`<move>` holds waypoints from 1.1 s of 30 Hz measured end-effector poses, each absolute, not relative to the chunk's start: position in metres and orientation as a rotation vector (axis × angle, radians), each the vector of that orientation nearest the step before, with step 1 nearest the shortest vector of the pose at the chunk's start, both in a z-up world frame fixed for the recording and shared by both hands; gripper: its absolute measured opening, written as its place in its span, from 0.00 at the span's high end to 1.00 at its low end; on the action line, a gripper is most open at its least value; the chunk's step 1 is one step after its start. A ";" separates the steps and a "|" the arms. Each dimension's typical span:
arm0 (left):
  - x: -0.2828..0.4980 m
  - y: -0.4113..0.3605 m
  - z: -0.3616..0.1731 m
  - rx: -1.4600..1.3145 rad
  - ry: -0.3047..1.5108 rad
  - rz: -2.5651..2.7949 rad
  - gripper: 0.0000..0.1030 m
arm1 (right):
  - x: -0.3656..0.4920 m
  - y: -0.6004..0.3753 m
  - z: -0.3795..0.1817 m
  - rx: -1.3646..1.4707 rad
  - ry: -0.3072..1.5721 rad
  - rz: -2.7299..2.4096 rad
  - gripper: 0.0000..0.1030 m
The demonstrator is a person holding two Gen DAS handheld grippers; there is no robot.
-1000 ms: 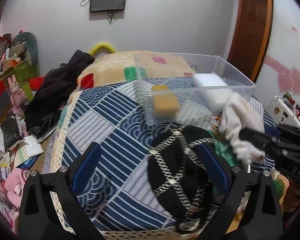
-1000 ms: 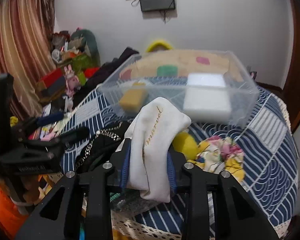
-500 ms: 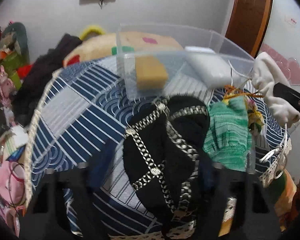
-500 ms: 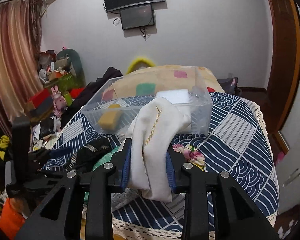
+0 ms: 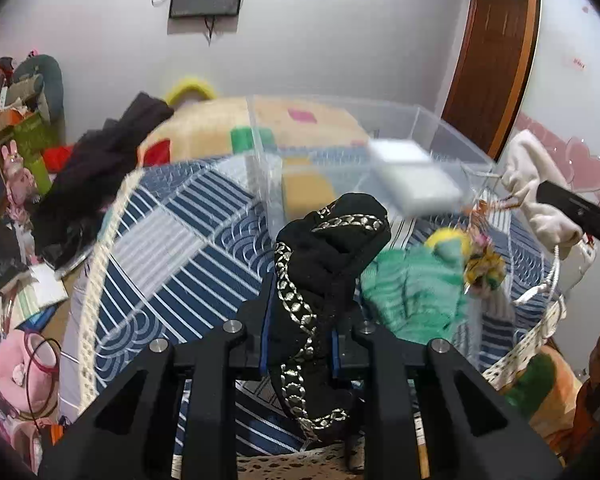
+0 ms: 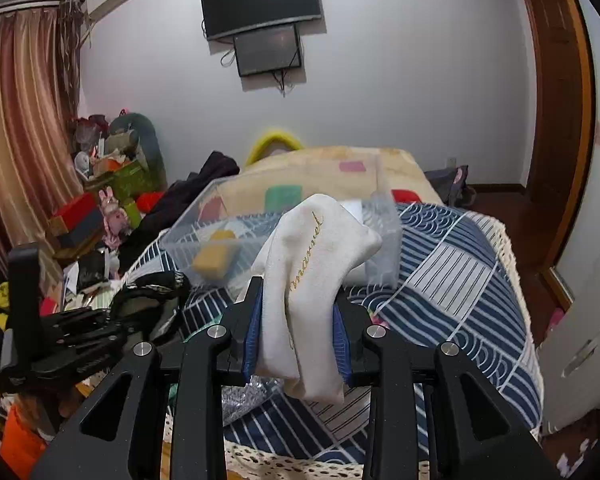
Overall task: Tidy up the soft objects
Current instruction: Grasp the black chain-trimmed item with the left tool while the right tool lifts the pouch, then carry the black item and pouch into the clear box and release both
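Observation:
My left gripper [image 5: 298, 336] is shut on a black cloth with a gold chain pattern [image 5: 324, 264], which stands bunched up between the blue pads above the blue patterned bedspread [image 5: 172, 248]. My right gripper [image 6: 296, 338] is shut on a cream pouch with gold lettering [image 6: 308, 260], lifted above the bed. A clear plastic bin [image 5: 340, 152] sits behind; it holds a yellow sponge [image 5: 306, 188] and a white sponge [image 5: 412, 172]. In the right wrist view the clear bin [image 6: 384, 236] and its yellow sponge [image 6: 216, 252] lie beyond the pouch, and the left gripper [image 6: 140, 300] shows at left with the black cloth.
A green knitted cloth [image 5: 412, 288], a yellow ball [image 5: 444, 236] and a floral piece [image 5: 484, 272] lie on the bed right of the black cloth. A beige blanket [image 5: 220, 128] lies behind the bin. Clutter and dark clothes [image 5: 96, 184] fill the left side. A wooden door [image 5: 496, 52] stands at right.
My left gripper went from wide open around the black cloth to shut on it, bunching it upward. My right gripper rose with the cream pouch and the view tilted up.

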State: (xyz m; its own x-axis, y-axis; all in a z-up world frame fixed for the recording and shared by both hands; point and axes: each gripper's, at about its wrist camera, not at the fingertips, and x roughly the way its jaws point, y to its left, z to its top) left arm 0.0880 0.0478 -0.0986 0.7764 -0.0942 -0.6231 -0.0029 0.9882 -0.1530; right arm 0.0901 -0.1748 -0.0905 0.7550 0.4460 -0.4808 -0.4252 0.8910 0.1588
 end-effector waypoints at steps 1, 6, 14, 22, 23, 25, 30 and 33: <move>0.087 0.049 -0.093 -0.151 0.664 -0.049 0.80 | 0.090 -0.176 -0.088 0.042 0.527 0.472 0.73; 0.085 0.055 -0.070 -0.163 0.608 -0.057 0.80 | 0.090 -0.178 -0.077 0.041 0.489 0.458 0.73; 0.102 0.057 -0.035 -0.158 0.517 -0.041 0.80 | 0.100 -0.172 -0.056 0.036 0.415 0.445 0.73; 0.135 0.062 -0.019 -0.182 0.488 -0.030 0.80 | 0.123 -0.156 -0.044 0.040 0.385 0.421 0.73; 0.139 0.062 -0.019 -0.181 0.489 -0.029 0.80 | 0.126 -0.152 -0.043 0.036 0.384 0.421 0.73; 0.148 0.063 -0.017 -0.176 0.494 -0.022 0.80 | 0.132 -0.147 -0.043 0.029 0.385 0.421 0.73; 0.166 0.056 -0.015 -0.140 0.500 -0.006 0.80 | 0.148 -0.133 -0.044 0.009 0.402 0.439 0.73; 0.178 0.053 -0.018 -0.124 0.511 0.001 0.79 | 0.156 -0.124 -0.049 -0.016 0.416 0.438 0.73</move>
State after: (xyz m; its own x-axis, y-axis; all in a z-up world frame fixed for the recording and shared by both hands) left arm 0.1782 0.0529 -0.0180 0.8724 -0.0302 -0.4879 -0.0315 0.9925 -0.1178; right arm 0.1559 -0.1243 -0.0489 0.8231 0.4083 -0.3947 -0.4146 0.9070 0.0735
